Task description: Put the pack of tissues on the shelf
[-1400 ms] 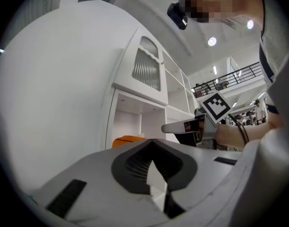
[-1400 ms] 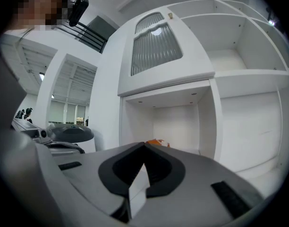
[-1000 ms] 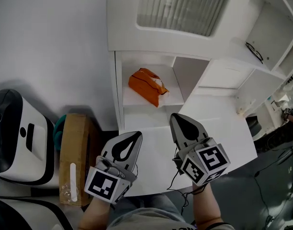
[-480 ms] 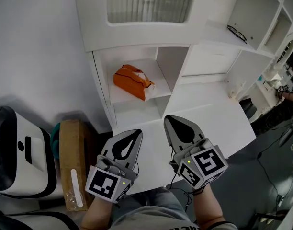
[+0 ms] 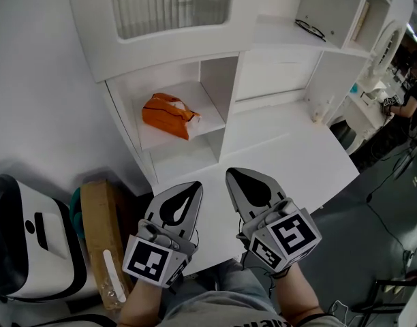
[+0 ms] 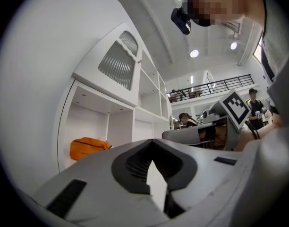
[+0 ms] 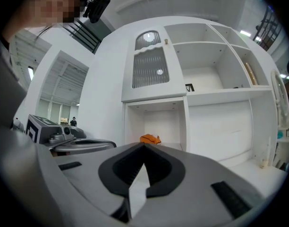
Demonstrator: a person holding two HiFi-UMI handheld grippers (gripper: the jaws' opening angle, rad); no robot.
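An orange pack of tissues [image 5: 168,114] lies on the upper shelf [image 5: 207,118] of a white cabinet's open niche. It also shows as the orange pack [image 6: 89,147] in the left gripper view and, small and distant, the orange pack [image 7: 149,139] in the right gripper view. Both grippers hang side by side over the white table's near edge, well short of the niche. My left gripper [image 5: 191,188] is shut with nothing in it. The right gripper [image 5: 233,175] is shut and empty too.
A white table [image 5: 311,159] runs to the right of the niche, with white shelving [image 5: 331,19] behind it. A cardboard box [image 5: 99,230] and a white and black machine [image 5: 24,237] stand on the floor at the left. People sit at the far right.
Both grippers stay shut and side by side. The cabinet and the orange pack have slid left and slightly down in the head view, and more of the right-hand shelving shows.
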